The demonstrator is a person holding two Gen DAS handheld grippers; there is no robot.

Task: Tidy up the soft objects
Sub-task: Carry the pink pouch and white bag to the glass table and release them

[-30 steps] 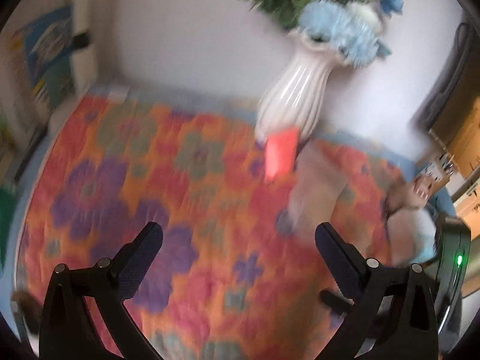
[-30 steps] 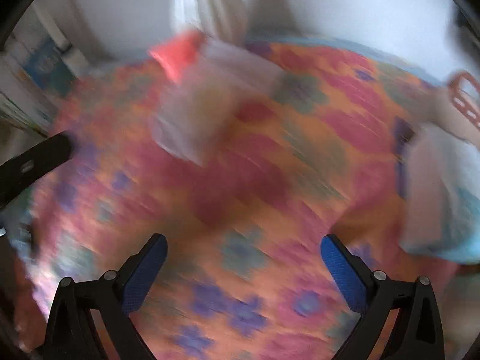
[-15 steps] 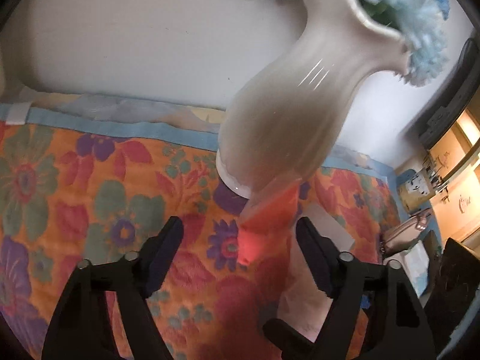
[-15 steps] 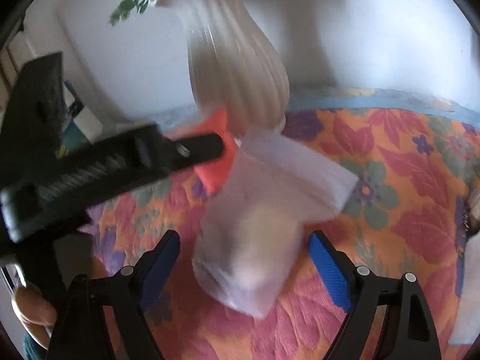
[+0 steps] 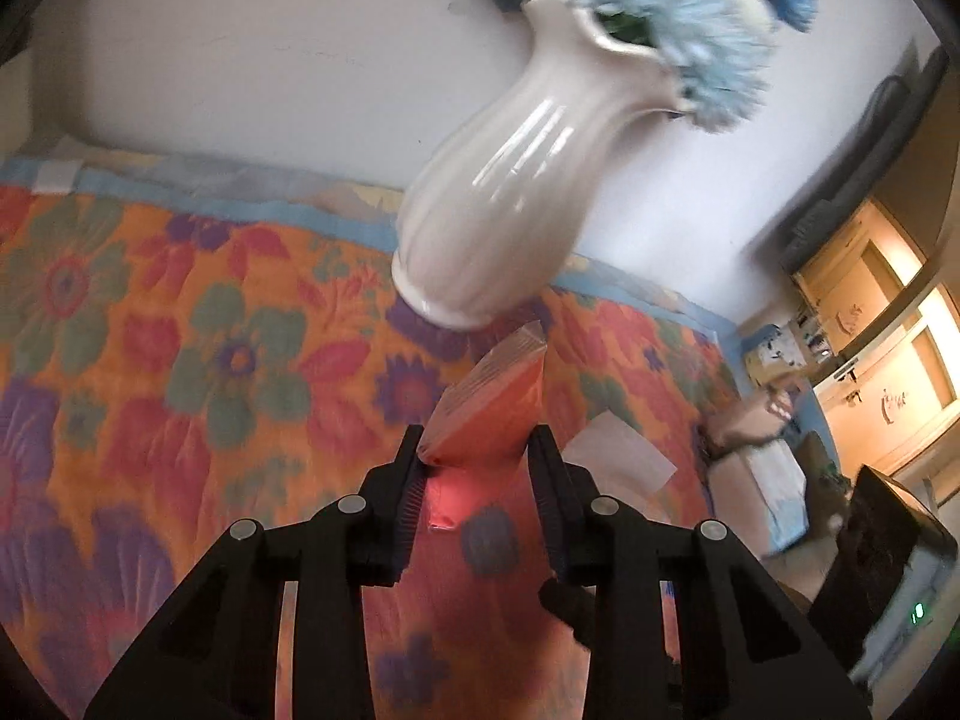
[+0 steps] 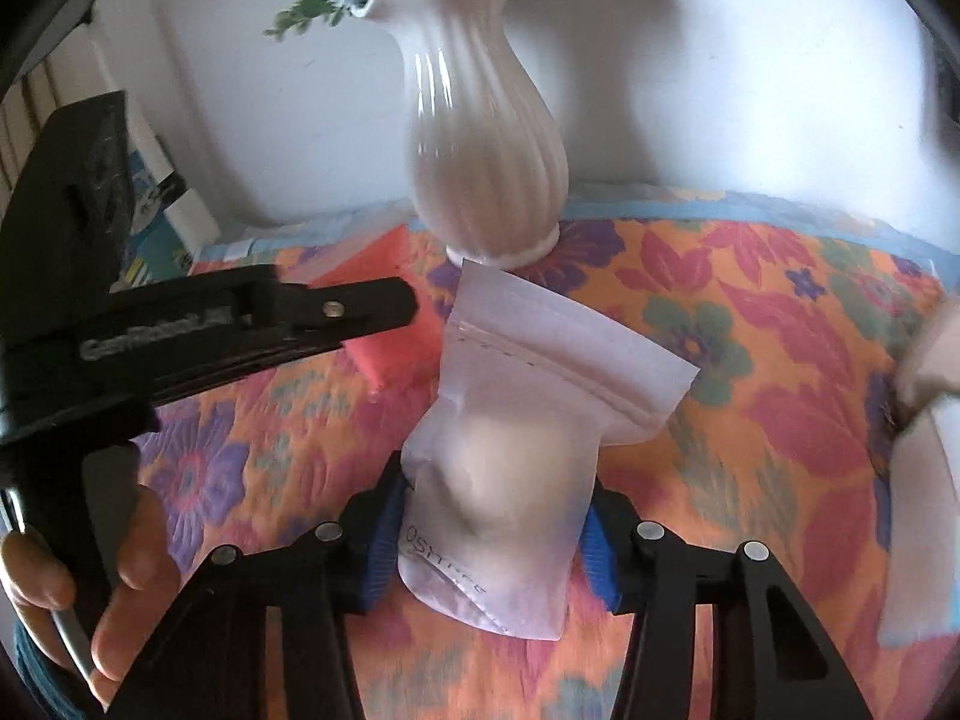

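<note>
Two bags, two grips: the left gripper (image 5: 477,468) pinches an orange bag (image 5: 489,414) and the right gripper (image 6: 489,531) squeezes a frosted white pouch (image 6: 528,426), both over the flowered cloth (image 5: 180,360) just before a white vase (image 6: 480,144). A careless swing forward could topple the vase; slick plastic may slip. The pouch bulges softly around a pale lump, its zip top creased.
</note>
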